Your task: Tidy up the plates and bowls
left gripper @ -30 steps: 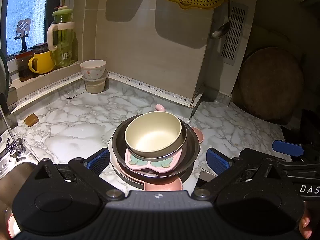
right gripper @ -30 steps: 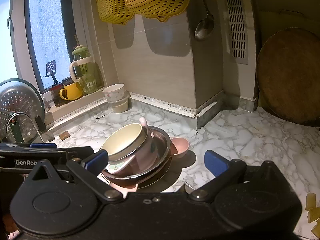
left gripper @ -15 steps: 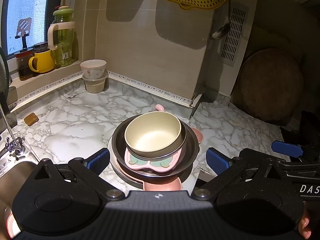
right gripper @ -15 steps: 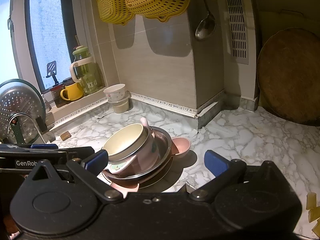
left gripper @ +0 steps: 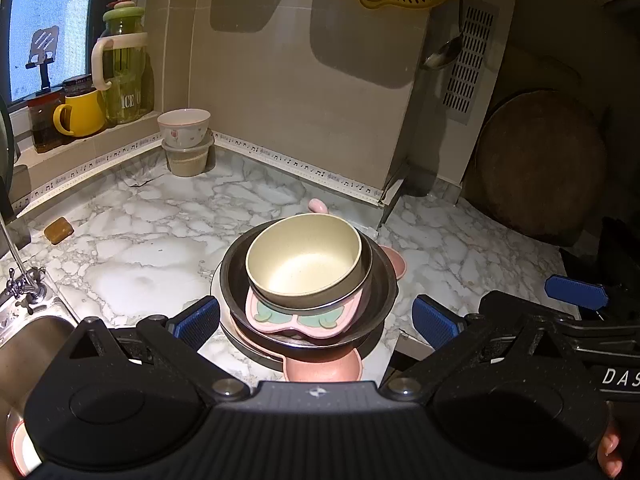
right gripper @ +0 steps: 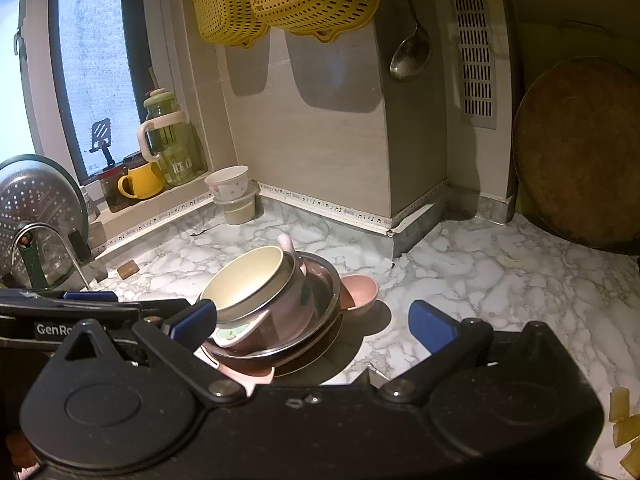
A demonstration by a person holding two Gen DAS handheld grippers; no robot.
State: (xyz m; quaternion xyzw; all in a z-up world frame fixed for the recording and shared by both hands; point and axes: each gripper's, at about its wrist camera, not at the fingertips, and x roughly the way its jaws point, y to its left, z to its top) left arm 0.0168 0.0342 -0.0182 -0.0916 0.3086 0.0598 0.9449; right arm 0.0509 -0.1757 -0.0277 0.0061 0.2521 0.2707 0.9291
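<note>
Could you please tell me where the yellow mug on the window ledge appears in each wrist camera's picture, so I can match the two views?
Left wrist view: the yellow mug sits at the far left, on the window ledge beside the green jar.
Right wrist view: the yellow mug is at left of centre, on the same ledge, below the window.
Shared landmark: the cream bowl topping the dish stack.

Both views near shared dish stack [left gripper: 308, 280]
</note>
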